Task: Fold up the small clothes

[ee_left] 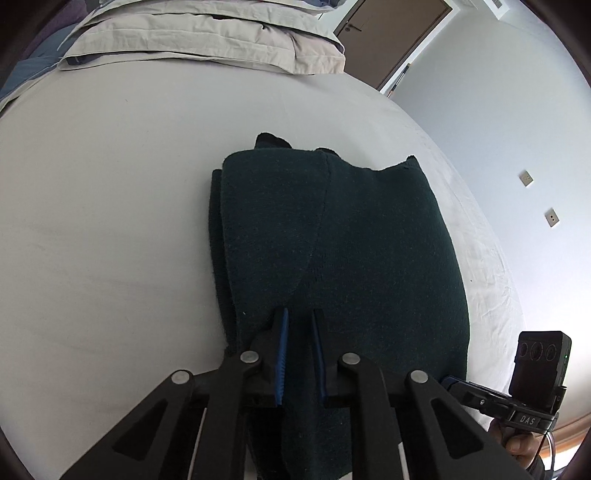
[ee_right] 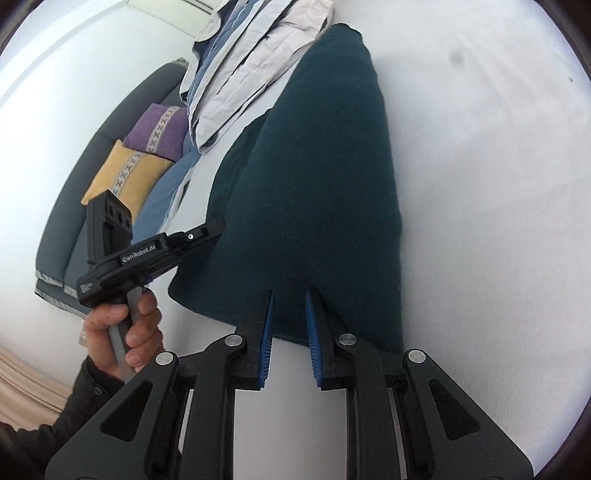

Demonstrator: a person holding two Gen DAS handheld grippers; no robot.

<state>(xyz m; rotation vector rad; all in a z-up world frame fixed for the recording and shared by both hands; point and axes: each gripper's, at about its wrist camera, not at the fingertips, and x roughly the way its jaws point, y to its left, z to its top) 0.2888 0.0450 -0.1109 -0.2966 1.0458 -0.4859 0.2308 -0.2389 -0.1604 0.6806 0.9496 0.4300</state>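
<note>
Folded dark green garment [ee_left: 332, 240] lay on the white bed sheet [ee_left: 110, 221].
Both left gripper [ee_left: 299, 314] and right gripper [ee_right: 289, 295] were held spread over its near edge, nothing pinched; one layer alone could be caught, undoing the fold.

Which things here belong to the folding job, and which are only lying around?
Belonging to the job:
- dark green garment, lying folded on the white bed sheet
- left gripper, open, fingers over the near end of the garment
- right gripper, open, at the garment's near edge

Only lying around:
- beige bedding
- purple cushion
- yellow cushion
- door
</note>
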